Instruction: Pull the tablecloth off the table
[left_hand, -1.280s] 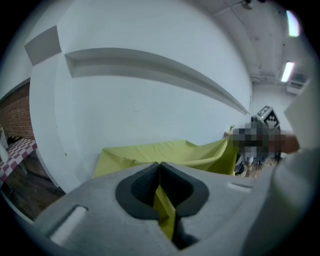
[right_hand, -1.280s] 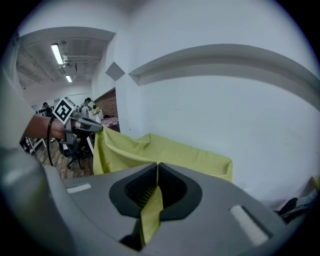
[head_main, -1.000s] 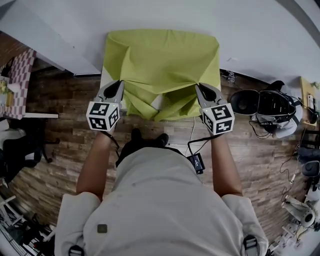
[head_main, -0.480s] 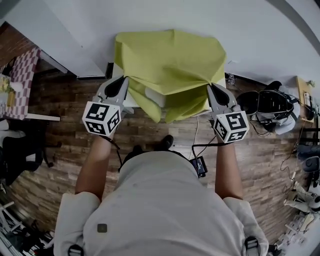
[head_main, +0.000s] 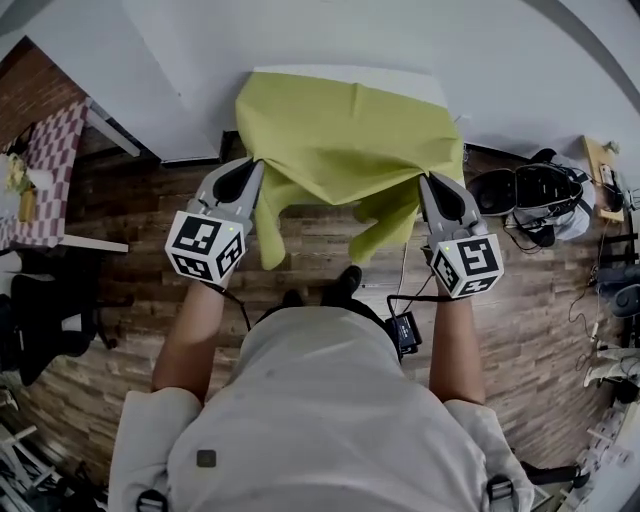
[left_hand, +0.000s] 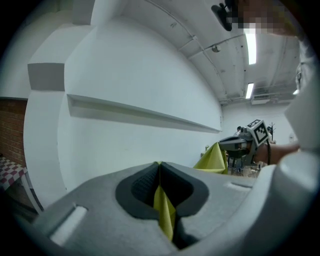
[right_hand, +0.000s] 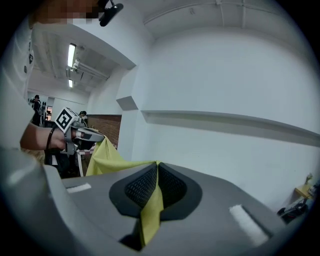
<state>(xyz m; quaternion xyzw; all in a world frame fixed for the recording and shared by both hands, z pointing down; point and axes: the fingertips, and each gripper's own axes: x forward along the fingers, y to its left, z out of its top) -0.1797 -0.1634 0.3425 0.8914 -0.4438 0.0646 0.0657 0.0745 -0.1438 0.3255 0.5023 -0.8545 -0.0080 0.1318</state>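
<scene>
In the head view a yellow-green tablecloth (head_main: 340, 135) hangs spread between my two grippers, with its corners drooping toward the floor. Behind its top edge a strip of the white table (head_main: 330, 72) shows bare. My left gripper (head_main: 251, 166) is shut on the cloth's left edge, and my right gripper (head_main: 431, 182) is shut on its right edge. In the left gripper view a fold of cloth (left_hand: 163, 212) is pinched between the shut jaws (left_hand: 159, 165). The right gripper view shows the same: a strip of cloth (right_hand: 150, 212) clamped in its jaws (right_hand: 157, 164).
A wood-plank floor (head_main: 130, 260) lies below, and a white wall (head_main: 300, 30) stands behind the table. A chequered table (head_main: 40, 150) stands at the left. Black bags and gear (head_main: 535, 200) sit at the right. A cable and a small black box (head_main: 402, 327) lie near the person's feet (head_main: 345, 280).
The cloth has slid toward me off the table and now hangs lifted between the grippers. Both grippers have moved up and slightly apart, and the table's white top has come into view.
</scene>
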